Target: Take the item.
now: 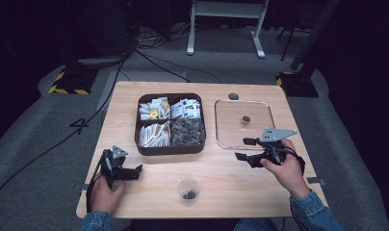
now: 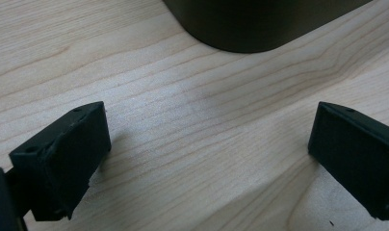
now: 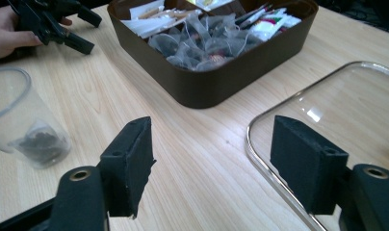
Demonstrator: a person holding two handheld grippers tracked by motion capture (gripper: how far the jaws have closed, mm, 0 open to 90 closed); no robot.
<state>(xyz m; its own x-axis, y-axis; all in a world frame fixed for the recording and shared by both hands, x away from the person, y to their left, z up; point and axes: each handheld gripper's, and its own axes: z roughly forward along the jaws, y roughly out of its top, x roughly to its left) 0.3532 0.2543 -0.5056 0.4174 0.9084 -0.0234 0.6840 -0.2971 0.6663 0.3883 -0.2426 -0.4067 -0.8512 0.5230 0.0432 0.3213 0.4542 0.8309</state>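
The right gripper [image 1: 246, 148] is held low over the table [image 1: 231, 183], just beside the near left corner of the clear lid [image 1: 244, 123]. Its fingers [image 3: 130, 163] stand apart with nothing between them. In the right gripper view, one finger is over bare wood and the other over the rim of the lid; whether that finger touches the rim cannot be told.

The lid lies flat on the table to the right of the brown tray [image 1: 169, 148]. A small knob [image 1: 245, 119] sits at its centre.

The tray has four compartments. The two far ones and the near left one hold paper sachets [image 1: 155, 109]. The near right one holds translucent tea bags [image 1: 188, 131].

The left gripper [image 1: 133, 172] rests by the near left corner of the tray, apart from it. Its fingers [image 2: 62, 159] are spread wide over bare wood, gripping nothing. The left gripper view shows the rounded tray corner ahead of them.

A clear cup [image 1: 189, 190] stands upright near the front edge of the table, between the two hands. Dark material lies at its bottom.
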